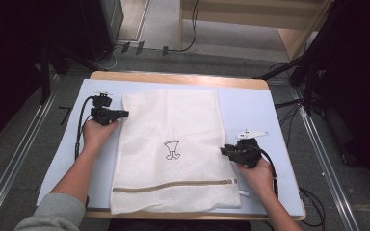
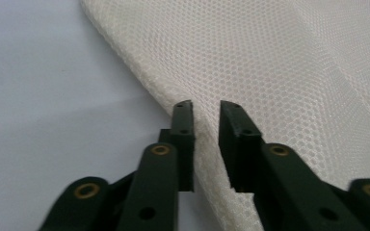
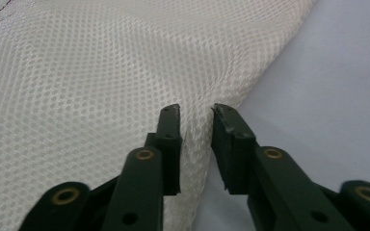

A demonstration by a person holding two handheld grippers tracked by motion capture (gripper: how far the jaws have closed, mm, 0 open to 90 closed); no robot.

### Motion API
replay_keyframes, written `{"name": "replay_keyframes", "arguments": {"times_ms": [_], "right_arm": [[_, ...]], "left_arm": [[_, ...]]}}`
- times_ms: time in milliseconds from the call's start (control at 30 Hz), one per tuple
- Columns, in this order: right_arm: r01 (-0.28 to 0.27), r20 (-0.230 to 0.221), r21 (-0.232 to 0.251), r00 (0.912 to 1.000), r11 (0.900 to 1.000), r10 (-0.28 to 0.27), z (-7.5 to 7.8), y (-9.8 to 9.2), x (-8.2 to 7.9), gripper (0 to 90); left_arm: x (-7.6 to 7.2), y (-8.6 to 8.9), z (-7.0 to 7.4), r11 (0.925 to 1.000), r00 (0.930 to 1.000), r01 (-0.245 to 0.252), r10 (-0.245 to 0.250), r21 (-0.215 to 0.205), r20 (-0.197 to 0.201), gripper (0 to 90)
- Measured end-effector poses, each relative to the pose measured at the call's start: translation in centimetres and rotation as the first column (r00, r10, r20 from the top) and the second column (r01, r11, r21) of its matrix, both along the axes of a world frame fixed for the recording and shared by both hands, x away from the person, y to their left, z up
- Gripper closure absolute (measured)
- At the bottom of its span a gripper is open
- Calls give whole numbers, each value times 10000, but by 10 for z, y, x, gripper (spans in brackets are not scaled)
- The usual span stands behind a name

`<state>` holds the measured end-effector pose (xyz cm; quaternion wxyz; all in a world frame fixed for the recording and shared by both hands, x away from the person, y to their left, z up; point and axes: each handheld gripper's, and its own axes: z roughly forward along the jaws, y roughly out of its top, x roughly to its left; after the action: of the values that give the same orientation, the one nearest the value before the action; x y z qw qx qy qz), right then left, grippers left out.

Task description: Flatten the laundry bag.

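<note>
Zipper (image 1: 173, 185) end nearest, mesh bag (image 1: 173, 125) lies long axis bottom-to-top of frame, left gripper (image 1: 124, 113) and right gripper (image 1: 223, 150) parted at its side edges.

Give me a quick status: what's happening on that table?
Left gripper and right gripper open, each astride a side edge of the mesh bag. Bag flat, zipper closed. Nothing in the way.

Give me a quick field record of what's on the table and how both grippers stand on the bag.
item: white mesh laundry bag, lying flat, zip near the person's edge
surface: pale blue mat on wooden table
left gripper: at the bag's left edge, jaws parted, mesh edge between them, not pinched
right gripper: at the bag's right edge, jaws parted, mesh fold between them
bag mark: small black drawing at centre
</note>
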<state>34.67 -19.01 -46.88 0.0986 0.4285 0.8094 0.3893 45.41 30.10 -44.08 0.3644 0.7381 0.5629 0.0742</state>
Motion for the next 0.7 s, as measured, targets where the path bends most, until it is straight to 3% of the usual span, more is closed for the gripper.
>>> {"name": "replay_keyframes", "arguments": {"times_ms": [133,300,500,633,700], "right_arm": [[-58,92,428,9999,9991,54,2,-1,1,625],[-282,421,283,9987,9992,270,5,2,-4,565],[-162,618,268,9980,9995,145,6,2,-4,534],[148,590,92,9981,9998,-153,2,-1,3,520],[238,410,149,9989,9996,-244,0,-3,7,536]], "left_arm": [[-12,1,11,9999,9999,-74,75,-87,153,634],[-38,-2,18,9998,9995,148,-151,114,283,585],[-73,-9,16,9982,9990,434,-438,416,92,561],[-93,-9,11,9988,9987,454,-458,196,236,502],[-98,-9,7,9981,9983,586,-585,182,-16,501]]}}
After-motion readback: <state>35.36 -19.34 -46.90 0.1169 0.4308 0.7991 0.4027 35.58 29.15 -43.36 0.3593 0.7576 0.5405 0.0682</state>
